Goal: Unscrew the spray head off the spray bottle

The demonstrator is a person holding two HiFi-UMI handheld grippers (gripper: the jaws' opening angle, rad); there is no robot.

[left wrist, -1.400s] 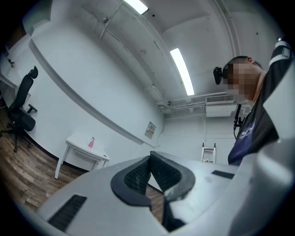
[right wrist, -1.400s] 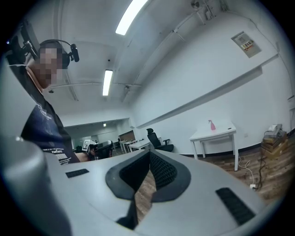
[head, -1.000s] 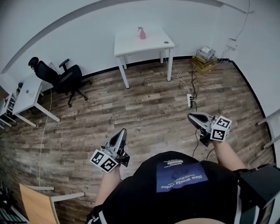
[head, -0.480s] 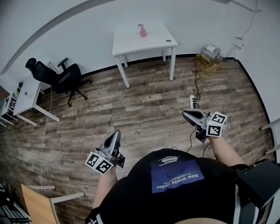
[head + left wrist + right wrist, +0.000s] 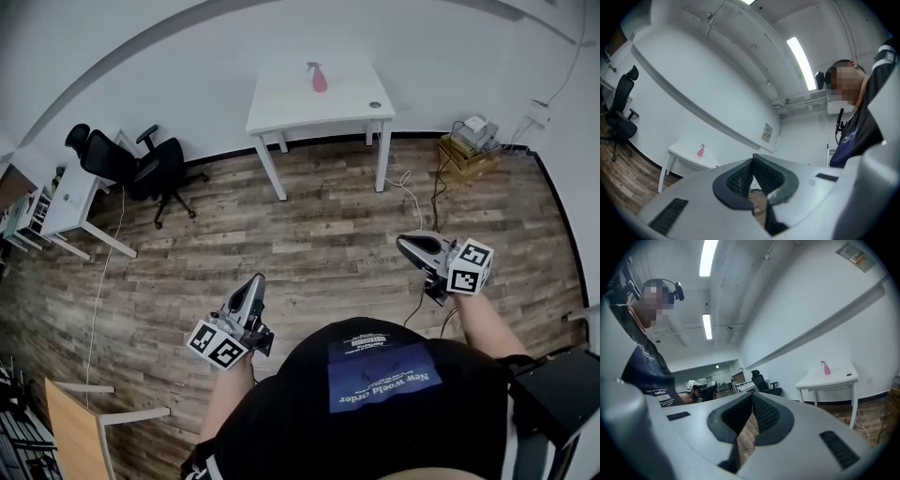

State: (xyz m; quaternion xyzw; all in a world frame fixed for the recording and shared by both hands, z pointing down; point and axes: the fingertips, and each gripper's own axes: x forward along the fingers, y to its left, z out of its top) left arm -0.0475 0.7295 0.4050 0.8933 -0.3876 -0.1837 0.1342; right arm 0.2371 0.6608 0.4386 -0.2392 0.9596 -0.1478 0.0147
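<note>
A pink spray bottle (image 5: 319, 77) stands upright on a white table (image 5: 361, 110) against the far wall; it also shows small in the left gripper view (image 5: 700, 150) and the right gripper view (image 5: 826, 368). My left gripper (image 5: 258, 281) is held low at the person's left side, shut and empty, far from the table. My right gripper (image 5: 403, 244) is at the person's right side, also shut with nothing in it. In both gripper views the jaws meet at the tips, left gripper (image 5: 753, 158) and right gripper (image 5: 752, 396).
A black office chair (image 5: 127, 167) and a white desk (image 5: 70, 199) stand at the left. A power strip with cables (image 5: 417, 202) lies on the wood floor right of the table, near boxes (image 5: 473, 141). A wooden chair (image 5: 80, 427) is at lower left.
The person has walked toward the white table; the table and bottle sit a little lower and further right in the head view. Both grippers stay shut and empty at the person's sides.
</note>
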